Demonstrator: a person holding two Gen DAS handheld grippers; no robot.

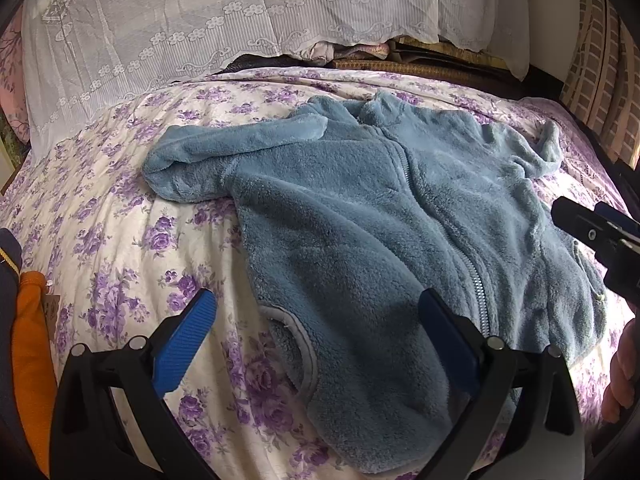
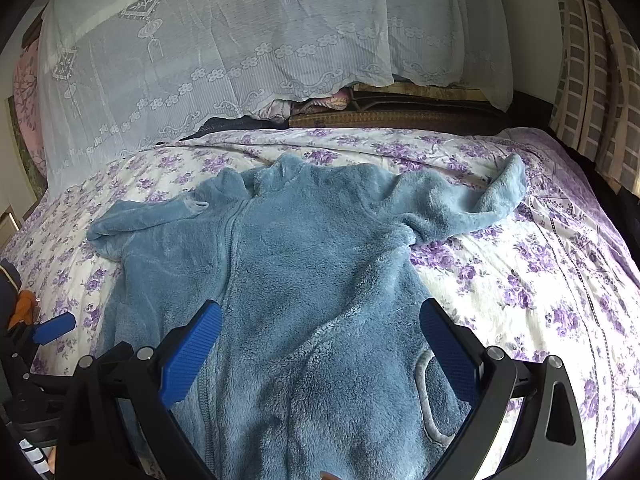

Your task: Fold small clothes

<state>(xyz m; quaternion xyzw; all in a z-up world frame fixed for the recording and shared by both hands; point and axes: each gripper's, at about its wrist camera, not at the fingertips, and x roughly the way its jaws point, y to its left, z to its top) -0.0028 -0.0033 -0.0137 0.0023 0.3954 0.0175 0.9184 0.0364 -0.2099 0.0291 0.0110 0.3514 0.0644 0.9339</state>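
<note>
A small blue fleece jacket (image 1: 360, 216) (image 2: 288, 264) lies front up on a floral bedspread, zipper closed, collar at the far end. Its left sleeve (image 1: 224, 152) is folded back toward the collar; the other sleeve (image 2: 472, 200) bends out to the right. My left gripper (image 1: 316, 308) hovers open over the jacket's lower left hem, nothing between its blue fingers. My right gripper (image 2: 320, 320) hovers open above the lower right front, near a pocket opening (image 2: 428, 400). The right gripper's tip (image 1: 592, 224) also shows at the right edge of the left wrist view, and the left gripper's finger (image 2: 54, 328) at the left edge of the right wrist view.
The bedspread (image 1: 120, 240) is white with purple flowers. A white lace cloth (image 2: 220, 40) covers a stack at the far side. An orange garment (image 1: 30, 360) lies at the near left edge. A hand (image 1: 624, 368) shows at the right.
</note>
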